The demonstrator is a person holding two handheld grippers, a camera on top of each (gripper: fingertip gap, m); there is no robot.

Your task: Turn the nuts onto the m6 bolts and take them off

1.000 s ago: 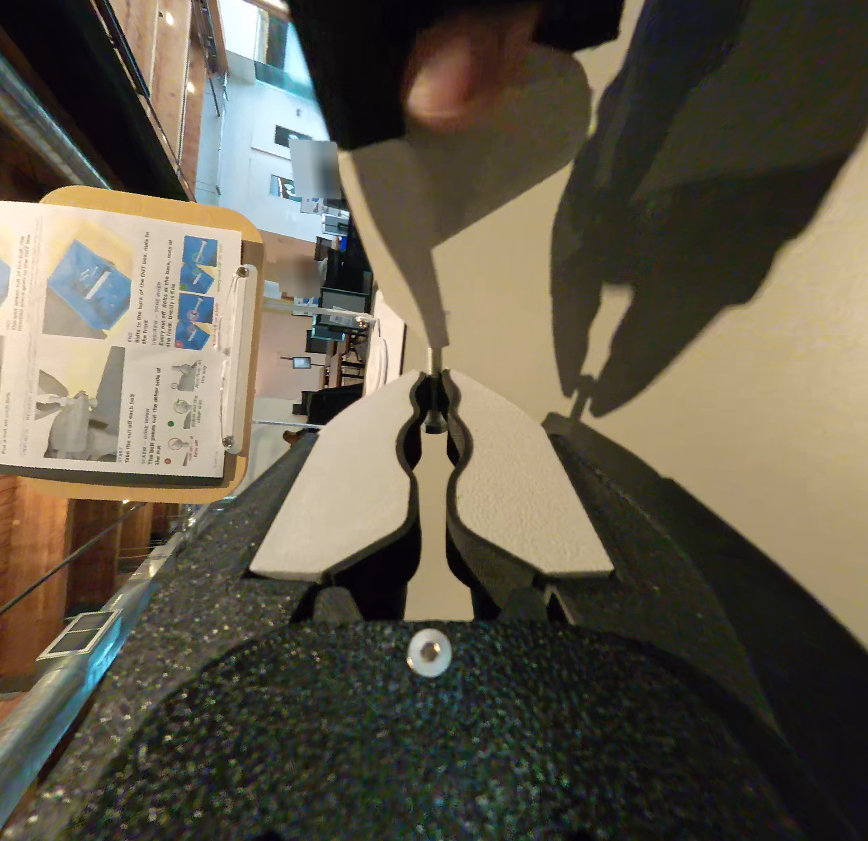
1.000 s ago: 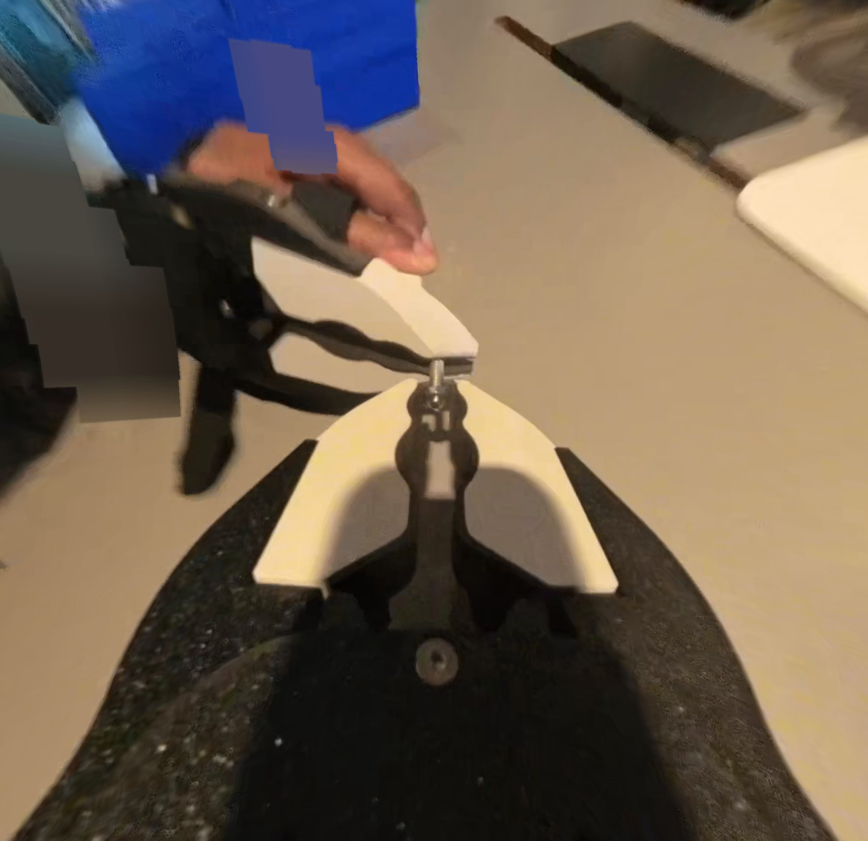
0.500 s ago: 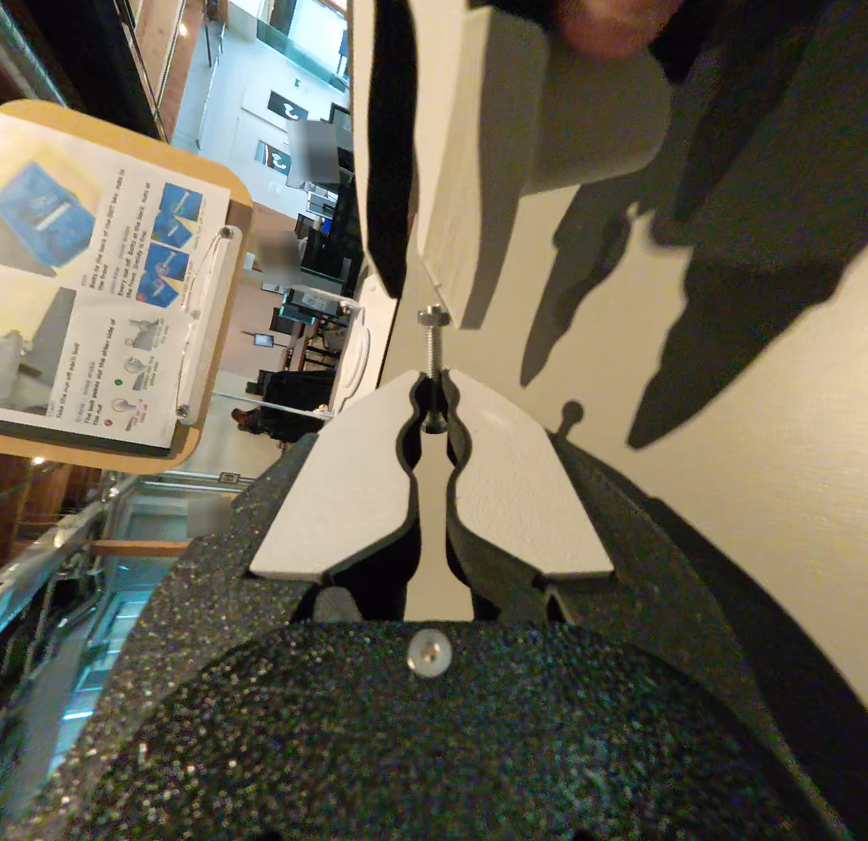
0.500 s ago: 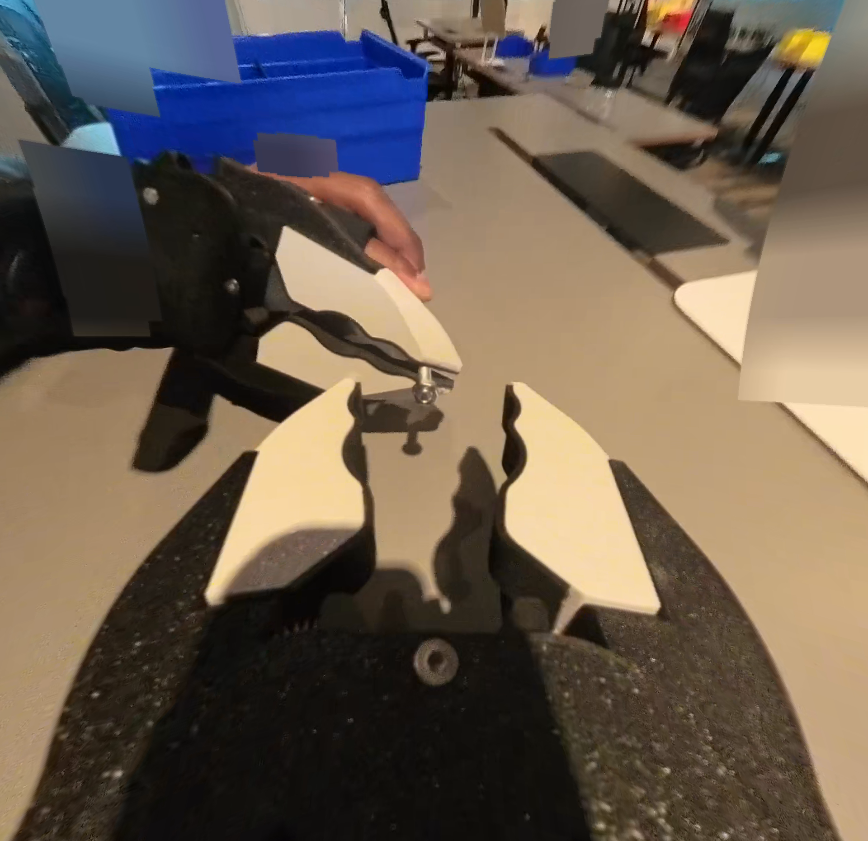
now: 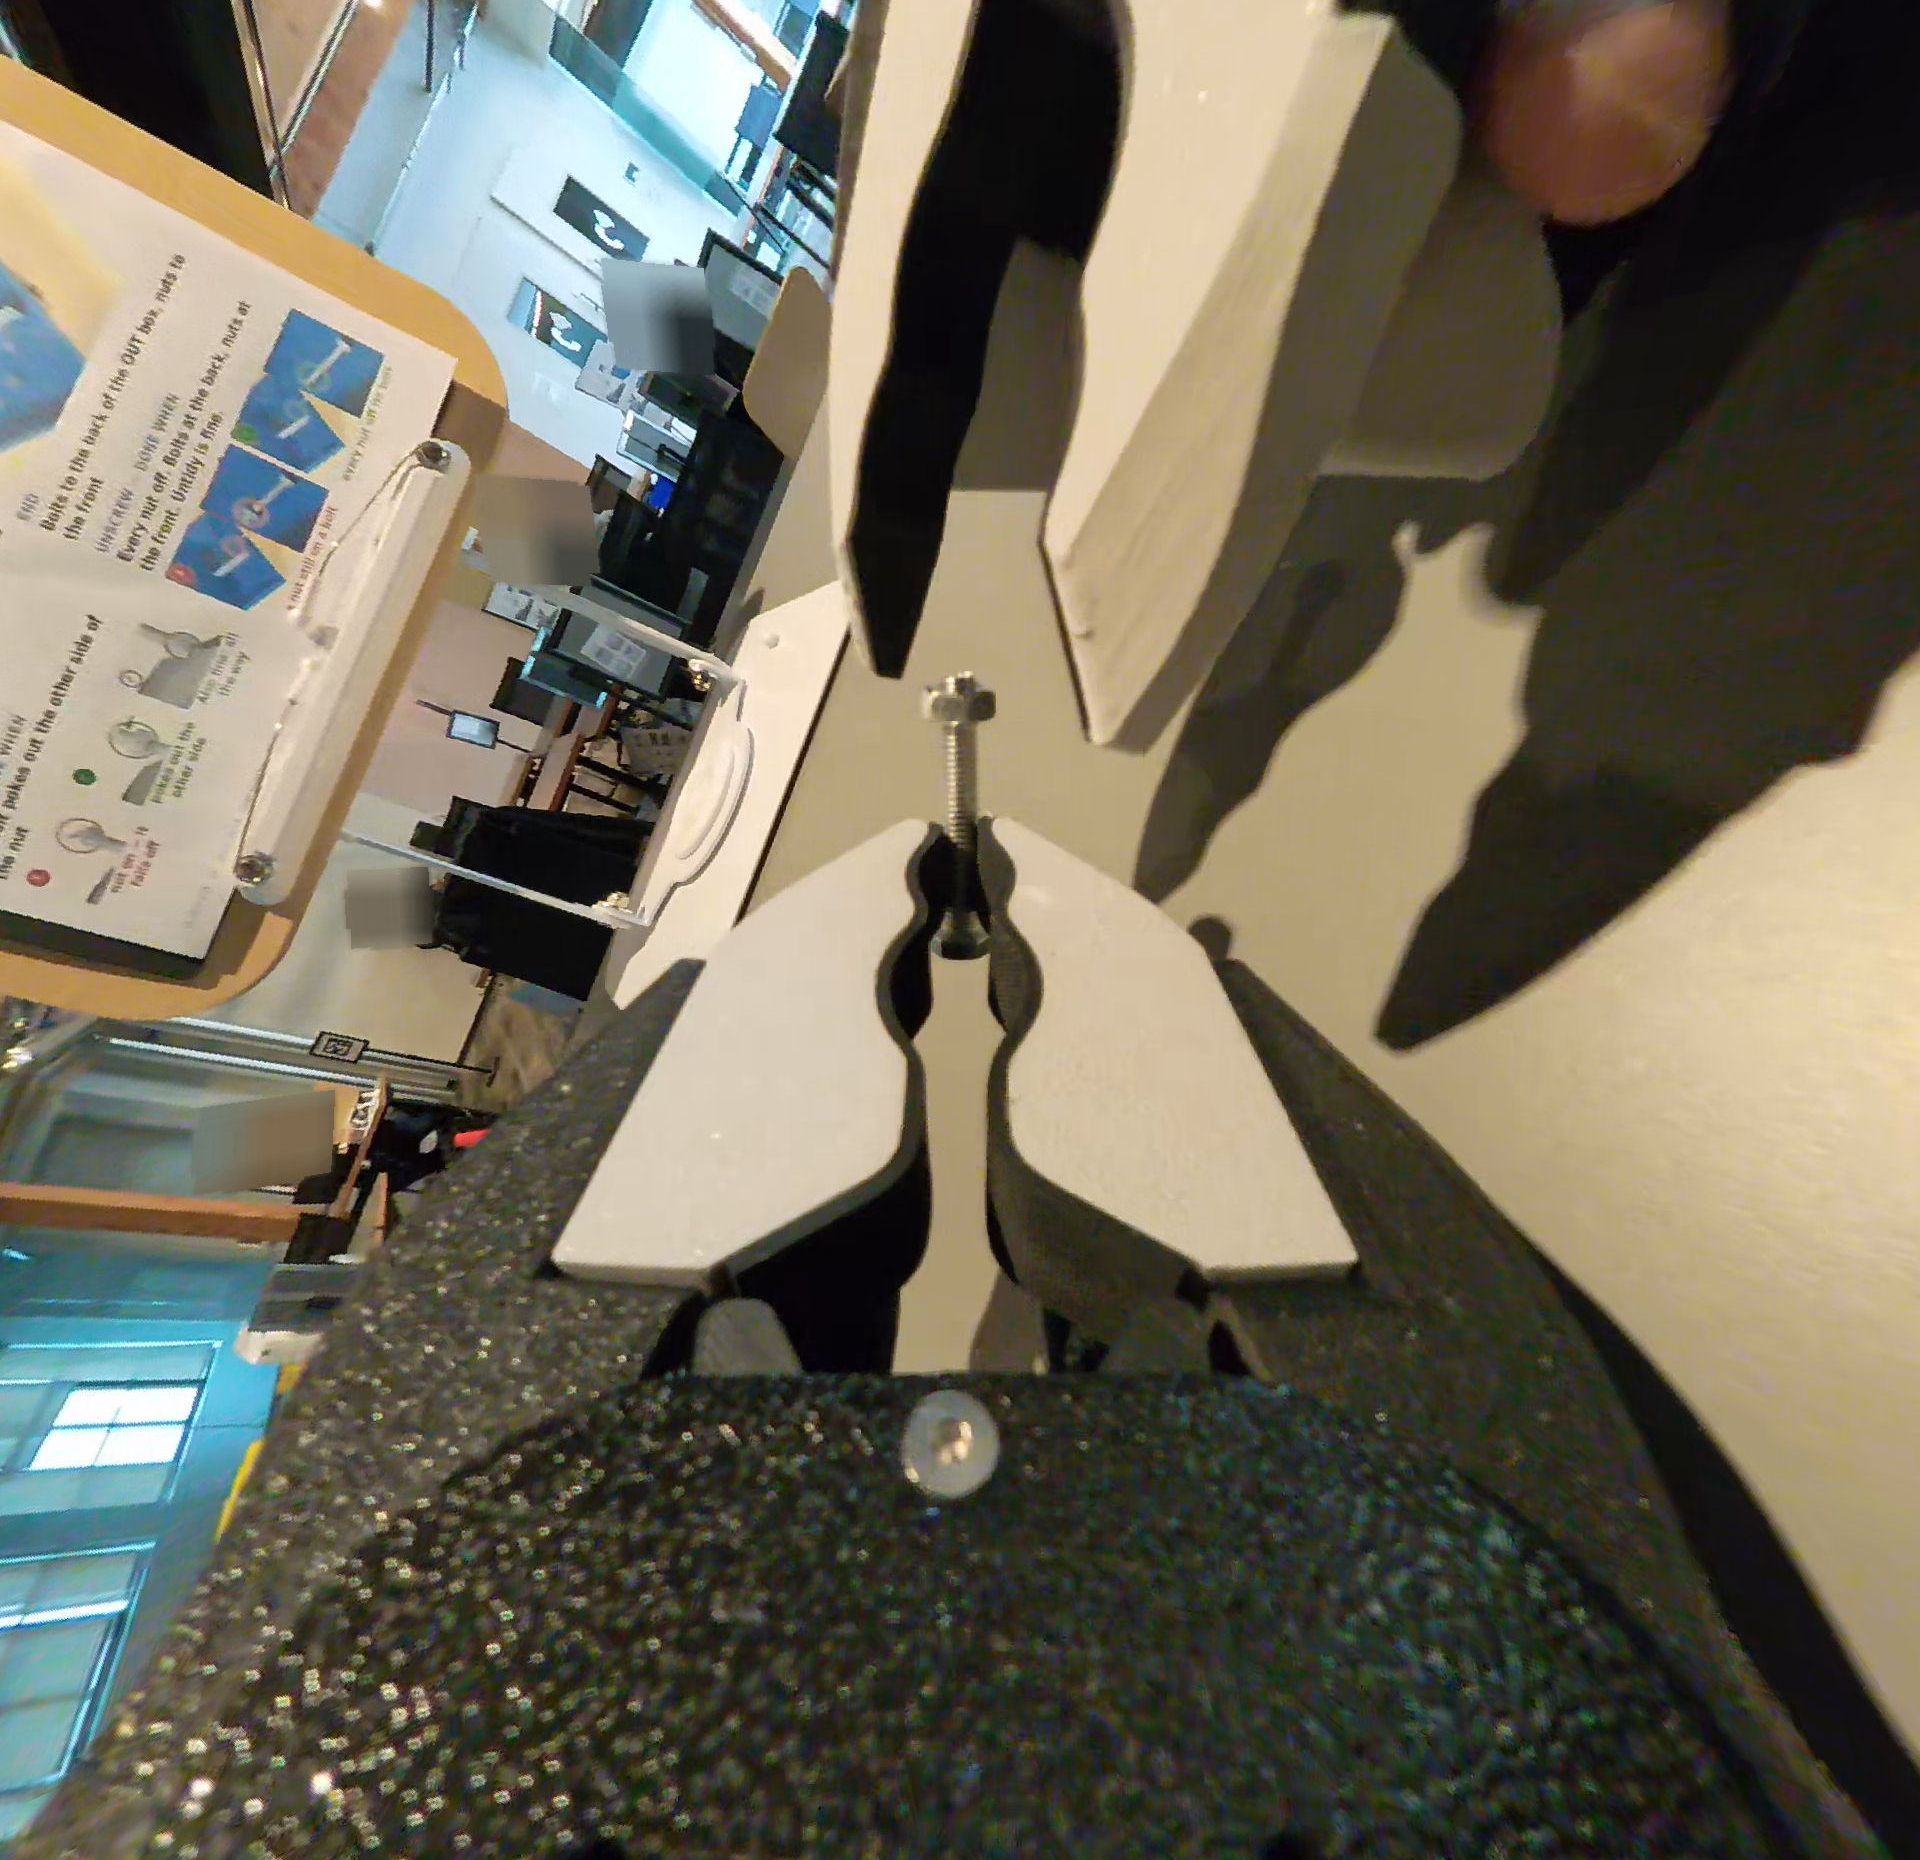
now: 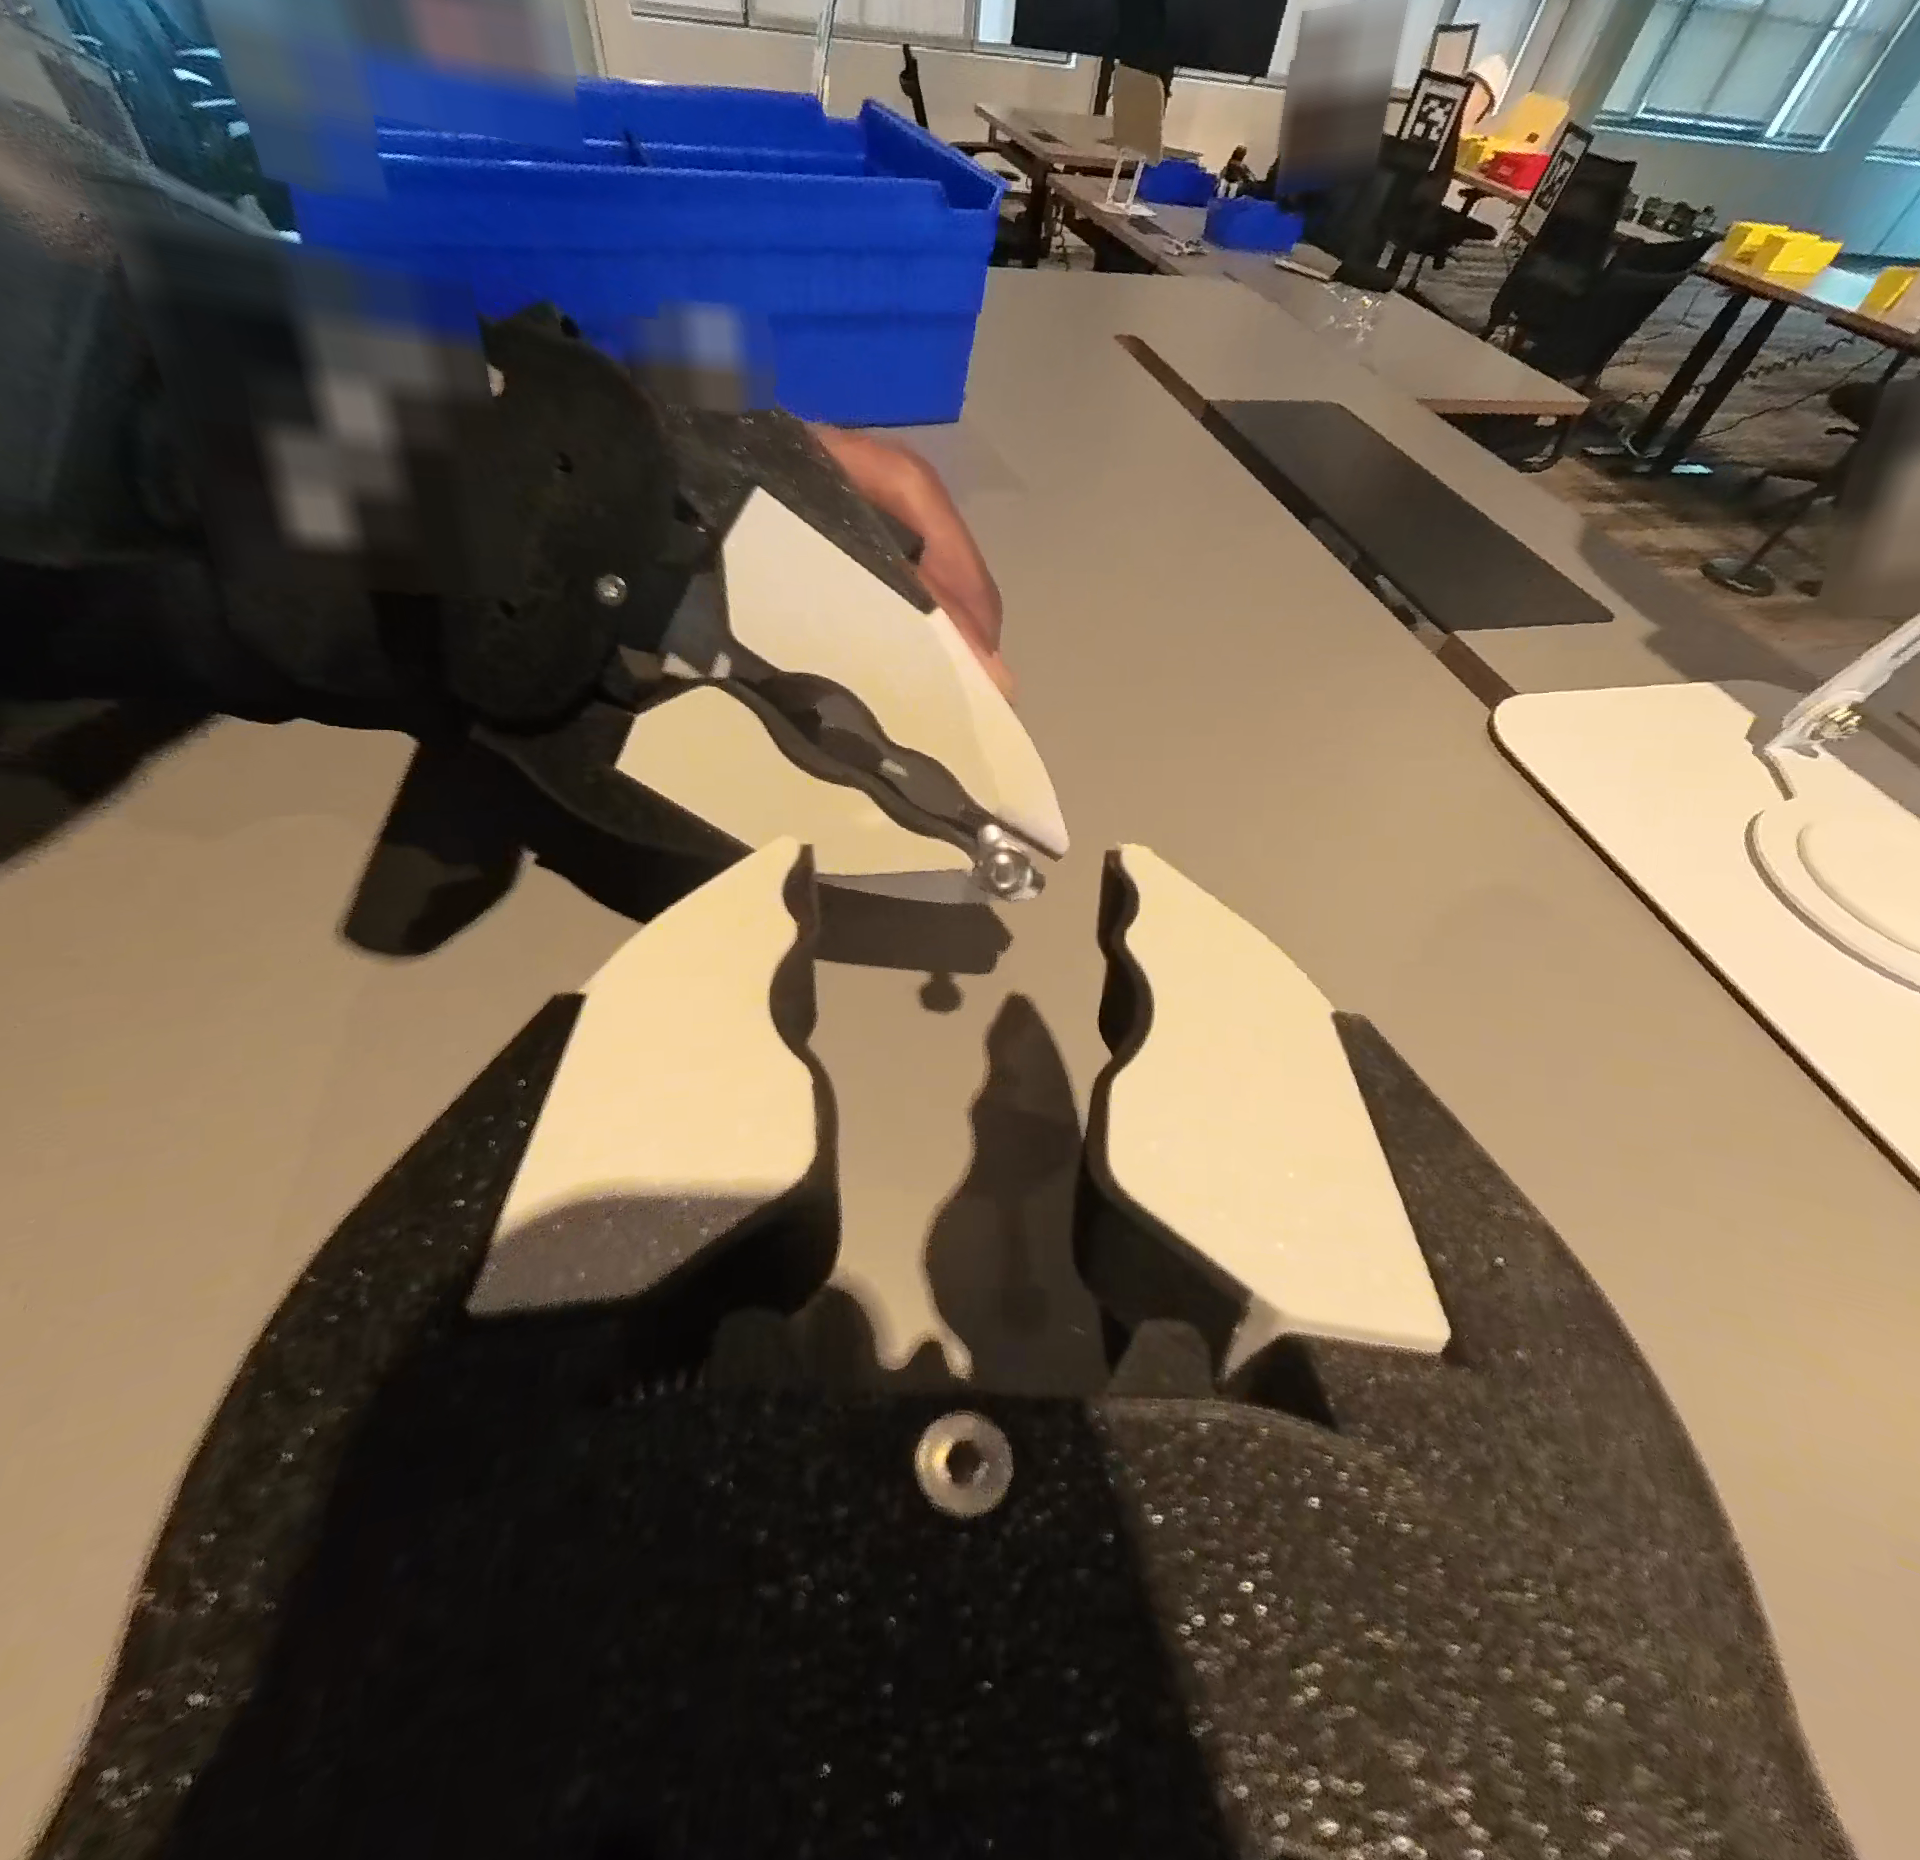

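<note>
My left gripper (image 5: 958, 825) is shut on the head end of a silver M6 bolt (image 5: 957, 776). The threaded shaft sticks out past the fingertips. A silver nut (image 5: 958, 706) sits on the bolt's tip. My right gripper (image 6: 956, 860) is open and empty, with its fingers either side of the nut (image 6: 1006, 868) and not touching it. In the left wrist view the right gripper (image 5: 997, 690) is seen from the front just beyond the nut, jaws apart. In the right wrist view the left gripper (image 6: 1023, 836) reaches in from the left over the grey table (image 6: 1247, 730).
A blue bin (image 6: 675, 231) stands on the table behind the left gripper. A white board (image 6: 1642, 854) with a clear stand lies at the right. A clipboard with an instruction sheet (image 5: 208, 563) stands at the left of the left wrist view. More desks are farther back. My left and right fingertips are right by each other.
My right gripper was shut on the nut at the bolt's tip; it has opened and drawn back slightly. The nut stays on the bolt, held by the left gripper.
</note>
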